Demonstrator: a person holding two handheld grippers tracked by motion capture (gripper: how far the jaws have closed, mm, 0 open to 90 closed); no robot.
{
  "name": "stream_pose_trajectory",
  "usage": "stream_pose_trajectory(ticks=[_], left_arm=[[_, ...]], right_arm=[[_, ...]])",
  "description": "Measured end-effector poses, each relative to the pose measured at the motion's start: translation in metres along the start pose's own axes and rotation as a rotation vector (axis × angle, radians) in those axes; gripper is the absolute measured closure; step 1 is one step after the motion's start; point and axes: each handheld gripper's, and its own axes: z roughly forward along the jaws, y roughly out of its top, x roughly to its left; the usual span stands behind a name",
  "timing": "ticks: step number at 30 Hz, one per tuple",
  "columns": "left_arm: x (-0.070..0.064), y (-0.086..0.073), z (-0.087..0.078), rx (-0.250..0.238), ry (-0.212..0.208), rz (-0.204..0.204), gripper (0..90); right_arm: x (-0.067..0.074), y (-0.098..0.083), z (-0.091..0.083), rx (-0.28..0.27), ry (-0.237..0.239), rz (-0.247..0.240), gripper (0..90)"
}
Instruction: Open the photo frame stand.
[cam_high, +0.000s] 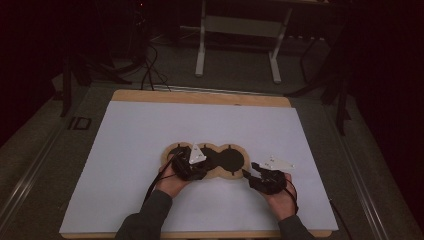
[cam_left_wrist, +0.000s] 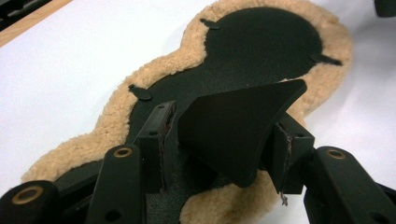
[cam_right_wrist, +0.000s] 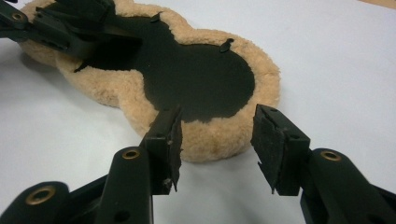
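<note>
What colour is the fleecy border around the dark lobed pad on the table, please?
The fleecy border is a light tan, framing a black centre; it shows best in the right gripper view.

No legible text, label, brand, number or sign was found on any surface in view.

Left gripper (cam_high: 192, 165): black body, grey three-cornered plate at 12 o'clock, brass-ringed pivot holes, worn pads; right gripper (cam_high: 262, 176) alike; black cables trail towards 6 o'clock; dark grey sleeves
</note>
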Motion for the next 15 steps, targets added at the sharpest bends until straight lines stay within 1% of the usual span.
stream_pose_trajectory(ticks=[2,7,11,15], left_arm=[[-0.0003,0.0007,0.0005,0.003,0.004,0.006,50.7],[-0.0014,0.0035,0.0006,0.016,0.013,0.039,54.9],[-0.0022,0.0041,0.0004,0.014,0.017,0.055,57.1],[-0.0039,0.0057,0.0005,0.021,0.031,0.072,59.5]], right_arm=[[-0.0001,0.0,0.0001,0.001,0.0,0.001,52.1],[-0.0002,0.0001,-0.0002,0.001,-0.001,0.0,52.1],[-0.0004,0.0001,-0.0003,0.001,-0.002,0.0,52.1],[-0.0003,0.0001,-0.0002,0.001,-0.002,0.0,52.1]])
